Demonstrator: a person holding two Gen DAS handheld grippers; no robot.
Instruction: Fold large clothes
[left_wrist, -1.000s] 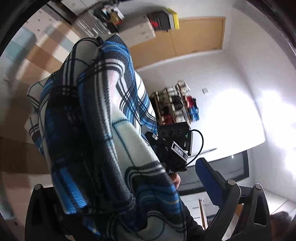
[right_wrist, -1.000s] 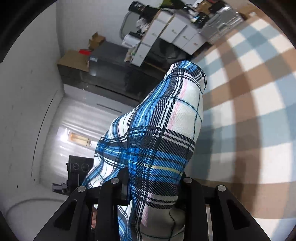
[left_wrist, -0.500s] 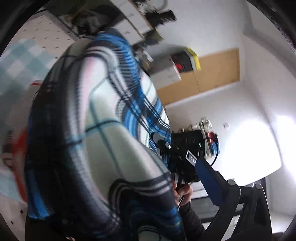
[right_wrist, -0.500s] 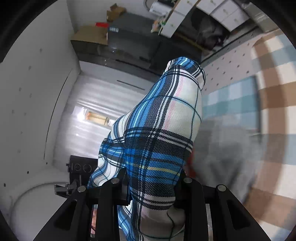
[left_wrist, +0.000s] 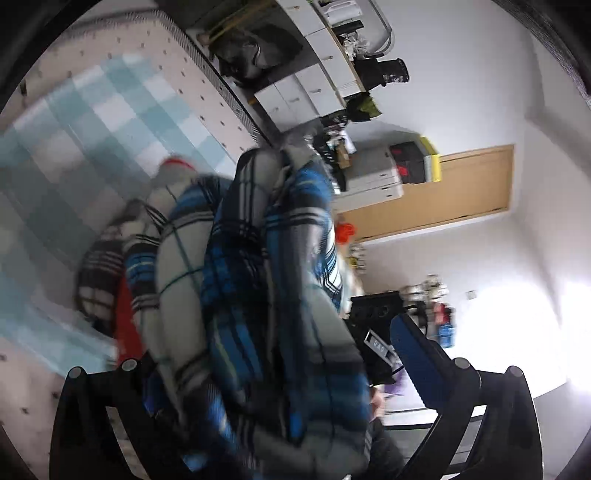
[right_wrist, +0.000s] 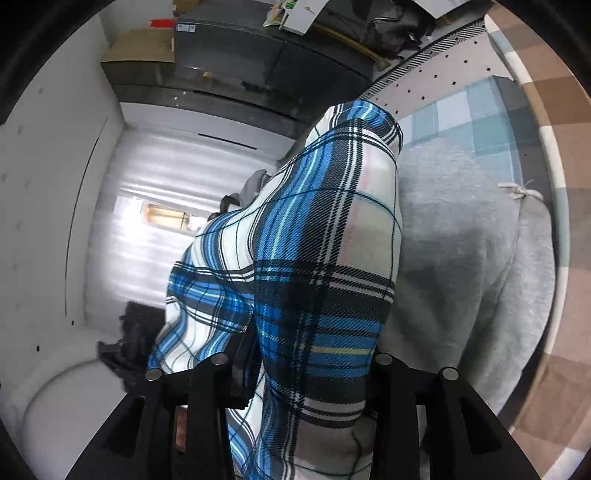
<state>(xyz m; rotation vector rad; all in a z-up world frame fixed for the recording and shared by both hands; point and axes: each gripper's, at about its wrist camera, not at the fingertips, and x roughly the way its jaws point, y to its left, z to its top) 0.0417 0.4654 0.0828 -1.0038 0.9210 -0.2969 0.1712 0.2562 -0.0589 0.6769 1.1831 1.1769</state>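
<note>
Blue plaid garment is bunched, held up off the bed between both grippers, hanging over a grey sweatshirt that lies on the checked bedspread.

Right gripper: jaws opening with the plaid cloth between them, so its hold is going.

Left gripper: a thick wad of the same cloth fills the space between its fingers. Frame is blurred, can't tell if the pads actually press it.

Risks as I read it:
- Right side lets go while the cloth is in the air → garment drops in a heap, any fold made so far is lost.
- It lands on the grey sweatshirt rather than bare bedspread → the two get tangled, next pinch may take both layers.
- Wadded grip on the left hides the edges → hard to find a clean corner.
- Red item lies just under the plaid, could get dragged along.
</note>
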